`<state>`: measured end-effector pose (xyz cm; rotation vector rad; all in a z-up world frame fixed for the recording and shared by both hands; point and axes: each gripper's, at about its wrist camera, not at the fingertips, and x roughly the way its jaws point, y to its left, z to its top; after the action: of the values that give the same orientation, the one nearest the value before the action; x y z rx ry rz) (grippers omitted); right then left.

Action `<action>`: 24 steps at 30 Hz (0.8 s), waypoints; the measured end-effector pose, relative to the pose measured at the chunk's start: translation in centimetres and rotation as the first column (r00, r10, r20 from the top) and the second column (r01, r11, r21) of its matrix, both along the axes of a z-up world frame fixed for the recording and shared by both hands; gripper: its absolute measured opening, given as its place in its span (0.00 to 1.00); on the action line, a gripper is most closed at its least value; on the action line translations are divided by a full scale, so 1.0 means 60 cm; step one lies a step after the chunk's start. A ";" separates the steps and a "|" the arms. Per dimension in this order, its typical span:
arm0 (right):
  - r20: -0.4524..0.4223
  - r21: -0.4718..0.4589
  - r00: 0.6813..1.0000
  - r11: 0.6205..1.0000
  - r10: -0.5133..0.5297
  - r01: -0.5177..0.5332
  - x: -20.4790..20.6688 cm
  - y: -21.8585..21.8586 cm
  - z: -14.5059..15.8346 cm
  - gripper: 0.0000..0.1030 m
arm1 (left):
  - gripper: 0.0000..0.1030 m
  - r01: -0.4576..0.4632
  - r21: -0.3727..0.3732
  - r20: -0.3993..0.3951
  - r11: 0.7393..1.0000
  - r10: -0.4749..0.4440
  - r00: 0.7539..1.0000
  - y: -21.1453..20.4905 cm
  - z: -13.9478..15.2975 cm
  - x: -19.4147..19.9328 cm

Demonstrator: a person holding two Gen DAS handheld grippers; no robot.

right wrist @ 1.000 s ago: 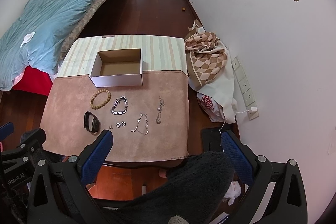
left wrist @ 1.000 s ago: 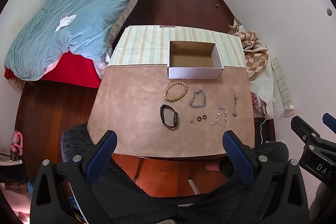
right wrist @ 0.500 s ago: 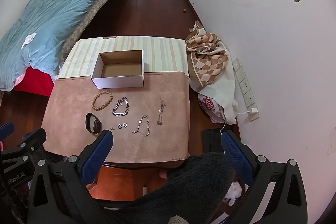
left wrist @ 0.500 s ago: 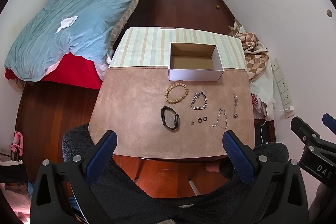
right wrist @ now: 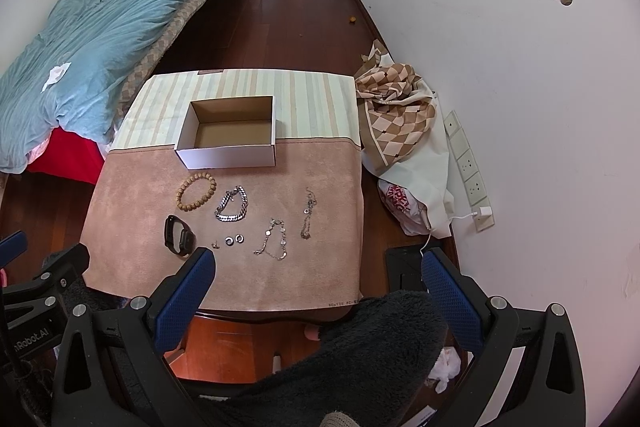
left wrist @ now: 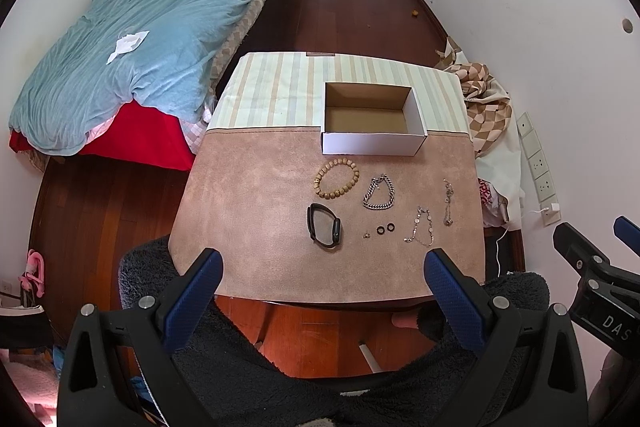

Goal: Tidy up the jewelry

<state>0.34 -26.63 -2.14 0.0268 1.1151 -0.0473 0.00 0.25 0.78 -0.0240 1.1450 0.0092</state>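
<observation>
Here, left gripper (left wrist: 322, 281) and right gripper (right wrist: 318, 277) hover spread wide, empty, above the table's near edge. Ahead on the pink-brown suede mat (left wrist: 256, 211): wooden bead bracelet (left wrist: 336, 178), silver chain bracelet (left wrist: 379, 193), black wristband (left wrist: 323, 226); beyond, open white cardboard box (left wrist: 374, 143).

left gripper (left wrist: 322, 269) drawn back | right gripper (right wrist: 318, 267) drawn back (slightly, table looks farther off)
</observation>
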 end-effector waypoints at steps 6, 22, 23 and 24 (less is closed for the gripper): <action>0.001 0.001 1.000 1.000 0.000 0.000 0.001 0.003 0.002 1.00 | 1.00 0.000 0.000 0.000 1.000 0.000 1.000 0.000 0.000 0.001; 0.000 0.016 1.000 1.000 -0.004 0.004 0.004 0.000 0.000 1.00 | 1.00 -0.001 0.002 0.003 1.000 0.001 1.000 0.000 -0.002 0.003; -0.003 0.021 1.000 1.000 -0.006 0.006 0.006 -0.001 -0.003 1.00 | 1.00 -0.003 0.005 0.006 1.000 0.003 1.000 0.000 -0.004 0.007; -0.007 0.028 1.000 1.000 -0.012 0.012 0.011 -0.003 -0.009 1.00 | 1.00 -0.011 0.016 0.011 1.000 0.011 1.000 0.003 -0.008 0.014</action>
<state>1.00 -26.80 -2.66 0.0580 1.1223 -0.0425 0.87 0.40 0.32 -0.0158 1.1341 0.0284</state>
